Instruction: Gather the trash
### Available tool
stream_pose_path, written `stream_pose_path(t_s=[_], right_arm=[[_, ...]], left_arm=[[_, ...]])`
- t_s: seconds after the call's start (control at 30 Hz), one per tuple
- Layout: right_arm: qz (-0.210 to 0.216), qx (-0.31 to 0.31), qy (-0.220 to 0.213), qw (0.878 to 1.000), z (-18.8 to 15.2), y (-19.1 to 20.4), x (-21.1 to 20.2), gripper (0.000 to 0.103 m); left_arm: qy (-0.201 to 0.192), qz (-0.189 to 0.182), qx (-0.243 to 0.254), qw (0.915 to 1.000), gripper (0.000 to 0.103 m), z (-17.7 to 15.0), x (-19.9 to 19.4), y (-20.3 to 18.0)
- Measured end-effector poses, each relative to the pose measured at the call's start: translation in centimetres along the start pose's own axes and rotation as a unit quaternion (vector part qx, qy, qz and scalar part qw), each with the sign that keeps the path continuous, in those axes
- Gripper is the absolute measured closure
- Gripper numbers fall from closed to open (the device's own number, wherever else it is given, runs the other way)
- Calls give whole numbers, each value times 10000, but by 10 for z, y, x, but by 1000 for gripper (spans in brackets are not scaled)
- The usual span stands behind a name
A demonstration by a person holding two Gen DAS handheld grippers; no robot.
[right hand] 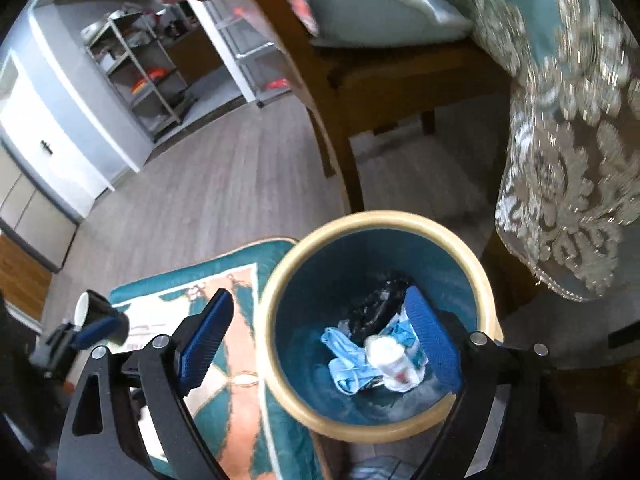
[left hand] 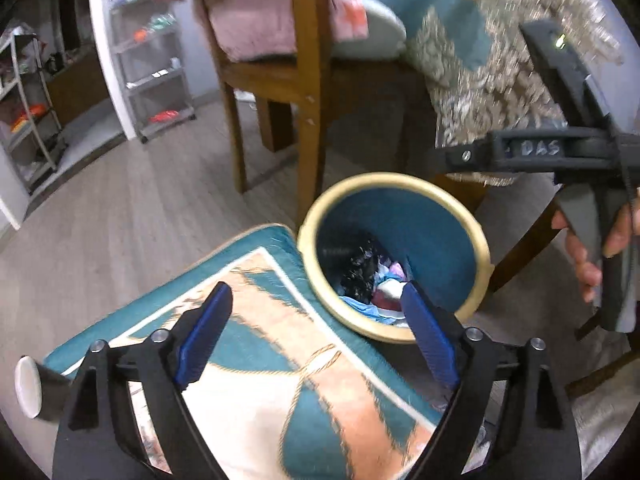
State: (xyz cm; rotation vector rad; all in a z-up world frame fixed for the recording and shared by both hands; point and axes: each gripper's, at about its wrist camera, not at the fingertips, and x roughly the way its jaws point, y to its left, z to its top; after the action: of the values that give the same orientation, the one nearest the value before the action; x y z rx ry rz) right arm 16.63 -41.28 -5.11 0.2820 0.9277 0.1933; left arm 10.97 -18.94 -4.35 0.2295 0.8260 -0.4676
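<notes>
Blue pads on your left gripper (left hand: 316, 332) and right gripper (right hand: 320, 340) stand wide, holding nothing. Aim each drop over the one bin (right hand: 276, 280) just ahead beside the rug (left hand: 256, 380); trash (right hand: 376, 352) lies inside. One cup (left hand: 30, 384) waits left.

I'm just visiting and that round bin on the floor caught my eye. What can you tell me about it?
The bin is a round open tub, teal inside, with a thick cream rim and no lid. It stands upright on the wooden floor, right beside a teal patterned rug and near a wooden chair's legs. Inside lie crumpled blue gloves, white paper or wrapper and something black. It looks far from full. Nothing grips it.
</notes>
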Motion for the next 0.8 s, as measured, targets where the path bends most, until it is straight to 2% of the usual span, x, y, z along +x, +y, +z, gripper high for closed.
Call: stream_pose_path(t_s=[0.2, 0.3, 0.47, 0.63, 0.8], right_arm=[[21, -220, -256, 9994, -8, 33, -34, 11], [9, -224, -445, 9988, -22, 45, -56, 9], [-101, -131, -734, 9972, -52, 56, -86, 6], [-597, -291, -874, 9940, -79, 61, -100, 5], [-812, -181, -930, 9922, -101, 58, -107, 5]], left_arm=[[-366, 213, -202, 9989, 10, -12, -76, 15], [-463, 254, -266, 9983, 6, -22, -105, 19], [-549, 234, -206, 9980, 6, -42, -138, 21], [-599, 97, -391, 9974, 6, -62, -144, 25], [-597, -69, -597, 9964, 6, -71, -132, 25]])
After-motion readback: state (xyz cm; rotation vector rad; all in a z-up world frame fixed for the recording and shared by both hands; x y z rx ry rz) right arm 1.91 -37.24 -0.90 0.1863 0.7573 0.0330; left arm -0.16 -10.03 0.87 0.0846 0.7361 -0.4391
